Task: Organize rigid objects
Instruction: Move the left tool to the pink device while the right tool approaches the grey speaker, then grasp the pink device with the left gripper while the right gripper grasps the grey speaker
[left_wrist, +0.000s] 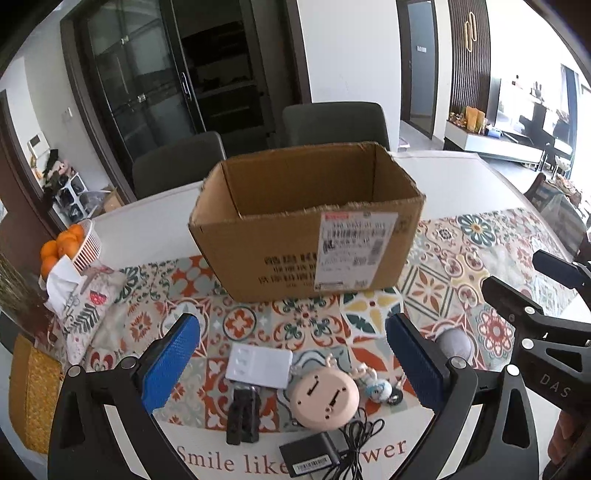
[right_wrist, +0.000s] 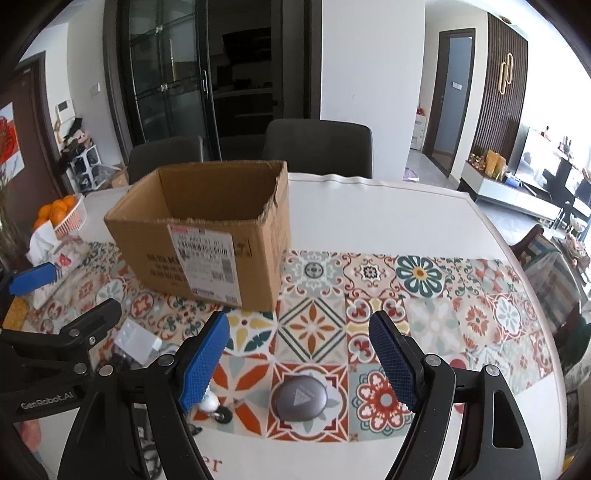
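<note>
An open, empty-looking cardboard box (left_wrist: 306, 225) stands on the patterned mat; it also shows in the right wrist view (right_wrist: 207, 236). My left gripper (left_wrist: 295, 365) is open above a white switch plate (left_wrist: 258, 363), a round pink device (left_wrist: 325, 398), a black clip (left_wrist: 242, 415), a small figurine keychain (left_wrist: 376, 386) and a black adapter with cord (left_wrist: 314, 456). My right gripper (right_wrist: 299, 362) is open above a grey oval case (right_wrist: 299, 398), which lies between its fingers on the mat.
A basket of oranges (left_wrist: 70, 245) and a fabric tissue cover (left_wrist: 85, 306) sit at the left. Two dark chairs (left_wrist: 332, 123) stand behind the table. The table edge (right_wrist: 517, 258) curves at the right.
</note>
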